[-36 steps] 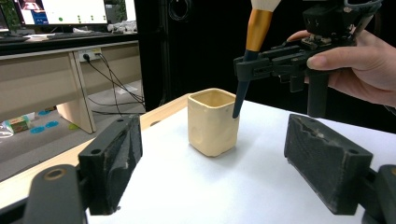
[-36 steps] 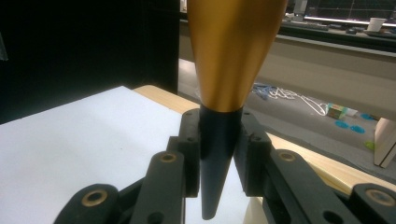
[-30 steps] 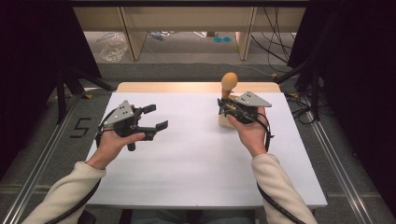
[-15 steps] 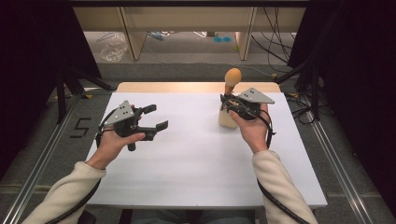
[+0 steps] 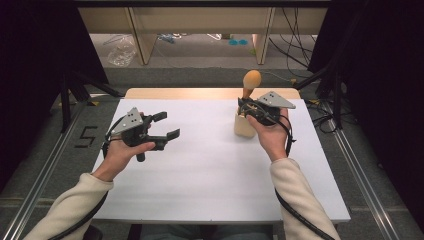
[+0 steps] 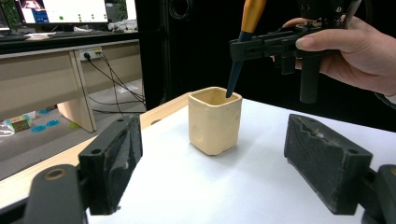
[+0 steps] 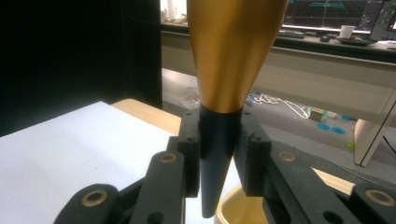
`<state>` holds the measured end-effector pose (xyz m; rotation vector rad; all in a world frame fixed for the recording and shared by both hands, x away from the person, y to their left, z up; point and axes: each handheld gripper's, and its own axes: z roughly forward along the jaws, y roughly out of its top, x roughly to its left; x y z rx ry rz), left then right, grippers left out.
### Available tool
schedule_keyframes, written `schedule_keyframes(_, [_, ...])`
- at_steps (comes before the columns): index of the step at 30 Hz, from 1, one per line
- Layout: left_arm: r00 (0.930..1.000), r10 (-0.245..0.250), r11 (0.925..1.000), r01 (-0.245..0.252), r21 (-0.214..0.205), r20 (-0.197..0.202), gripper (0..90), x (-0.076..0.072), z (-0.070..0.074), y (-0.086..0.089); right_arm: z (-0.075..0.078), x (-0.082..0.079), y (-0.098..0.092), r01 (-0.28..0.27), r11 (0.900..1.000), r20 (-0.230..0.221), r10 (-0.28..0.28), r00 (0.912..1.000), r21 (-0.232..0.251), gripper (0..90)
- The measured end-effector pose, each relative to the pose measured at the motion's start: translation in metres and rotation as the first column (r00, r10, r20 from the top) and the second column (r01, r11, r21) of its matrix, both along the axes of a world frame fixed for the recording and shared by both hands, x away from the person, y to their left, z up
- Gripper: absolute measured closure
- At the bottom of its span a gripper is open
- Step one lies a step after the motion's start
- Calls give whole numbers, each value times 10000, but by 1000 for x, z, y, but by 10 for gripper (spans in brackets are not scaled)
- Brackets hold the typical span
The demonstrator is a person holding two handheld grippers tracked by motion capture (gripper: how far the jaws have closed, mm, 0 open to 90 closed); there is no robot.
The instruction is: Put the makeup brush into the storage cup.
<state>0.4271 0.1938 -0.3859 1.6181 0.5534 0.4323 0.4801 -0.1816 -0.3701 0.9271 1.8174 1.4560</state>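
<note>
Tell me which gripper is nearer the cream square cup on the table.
Right. The right gripper hangs just above the cream square cup, holding a gold-and-black tool over its mouth; the left gripper sits well off, across the white table.

The cup [image 6: 215,120] looks like matt cream plastic, its walls faintly dimpled. At twelve o'clock above it, the tool [image 7: 229,70] shows a satin, metallic-gold handle running into a smooth, dark, matt tip. The left gripper [image 6: 224,172] has rough, ridged black pads on its jaws. The counter [image 5: 210,170] is smooth matt white, with pale wood edging.
</note>
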Motion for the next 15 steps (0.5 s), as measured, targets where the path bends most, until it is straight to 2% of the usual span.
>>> schedule_keyframes(2, [10000, -17, 10000, 17, -1, 25, 194, 0, 0, -1, 0, 1, -1, 53, 10000, 30, -53, 10000, -10, 753])
schedule_keyframes(3, [10000, -30, 10000, 30, 25, 36, 194, 0, 0, -1, 0, 2, -2, 101, 9999, 199, -99, 9998, -67, 753])
schedule_keyframes(4, [10000, -44, 10000, 44, 58, 63, 194, 0, 0, -1, 0, 1, -1, 93, 9999, 31, -93, 10000, 48, 753])
schedule_keyframes(7, [10000, -20, 10000, 20, 25, 20, 194, 0, -1, -1, 2, 3, -4, 186, 9998, 174, -186, 9997, -5, 753])
schedule_keyframes(9, [10000, 0, 10000, 0, 37, 8, 194, 0, -1, 0, 2, 3, -5, 198, 9998, 42, -198, 9998, 25, 753])
schedule_keyframes(13, [10000, 7, 10000, -7, 44, 4, 193, 0, -1, 0, 3, 5, -8, 367, 9993, 106, -368, 9993, 71, 753])
schedule_keyframes(15, [10000, -1, 10000, 1, 35, -4, 193, 0, -1, -1, 3, 7, -10, 456, 9990, 362, -456, 9983, 27, 753])
